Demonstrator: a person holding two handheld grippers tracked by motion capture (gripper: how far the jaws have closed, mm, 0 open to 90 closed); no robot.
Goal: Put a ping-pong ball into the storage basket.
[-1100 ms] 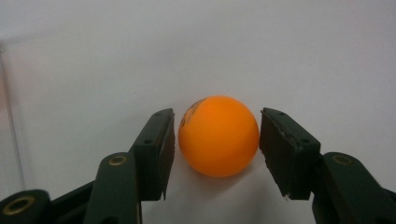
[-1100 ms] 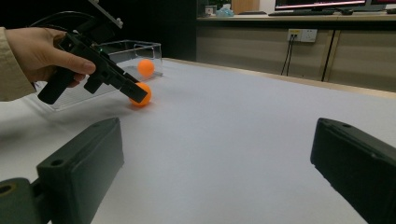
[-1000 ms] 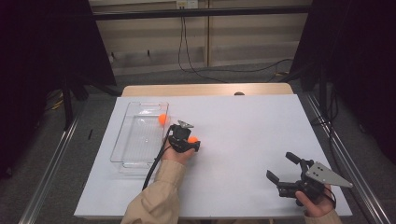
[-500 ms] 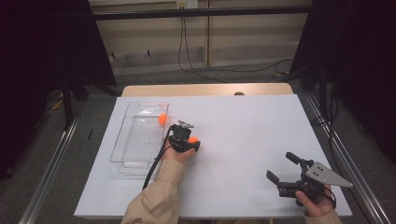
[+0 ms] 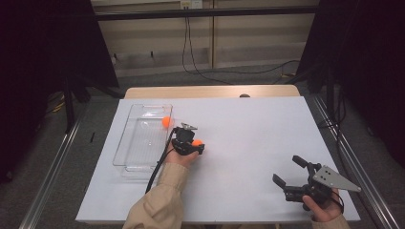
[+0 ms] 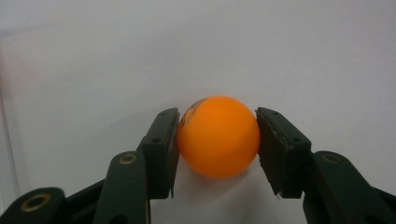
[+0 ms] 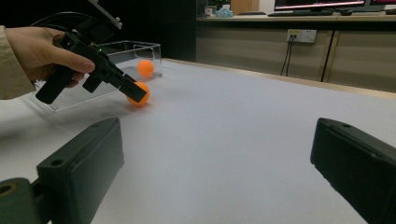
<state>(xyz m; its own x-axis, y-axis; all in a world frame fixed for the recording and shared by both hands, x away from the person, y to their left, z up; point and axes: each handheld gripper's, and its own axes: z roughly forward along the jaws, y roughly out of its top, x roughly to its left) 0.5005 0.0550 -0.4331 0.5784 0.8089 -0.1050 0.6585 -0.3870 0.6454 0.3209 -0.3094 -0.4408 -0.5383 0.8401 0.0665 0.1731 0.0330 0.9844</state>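
Orange ball (image 6: 218,136) sits on the white table (image 5: 248,129), just right of the clear bin (image 5: 125,148), clamped between the left gripper (image 6: 218,144) fingers (image 6: 161,149). Both pads touch its sides, left one snug, right one at the edge of the curve. Fingers have just been closing, ball between them; grip now looks set. Ball seems to rest on the table, not lifted yet.

Right gripper (image 5: 291,172) fingers spread wide, nothing between them, parked near the front right corner of the table, well apart from the work.

Step in hand, my read: pick the ball and drop it in the bin. To do it well: keep squeeze steady, the ball is smooth and round and could pop out forward if the pads slip off its widest part. Lift straight up first, clear the bin's near wall, then move left over the bin and release low so it doesn't bounce out.

Containers: one clear plastic bin, open top, left side of table. It holds a second orange ball (image 5: 166,122) near its far right corner. Nothing else inside that I can see.
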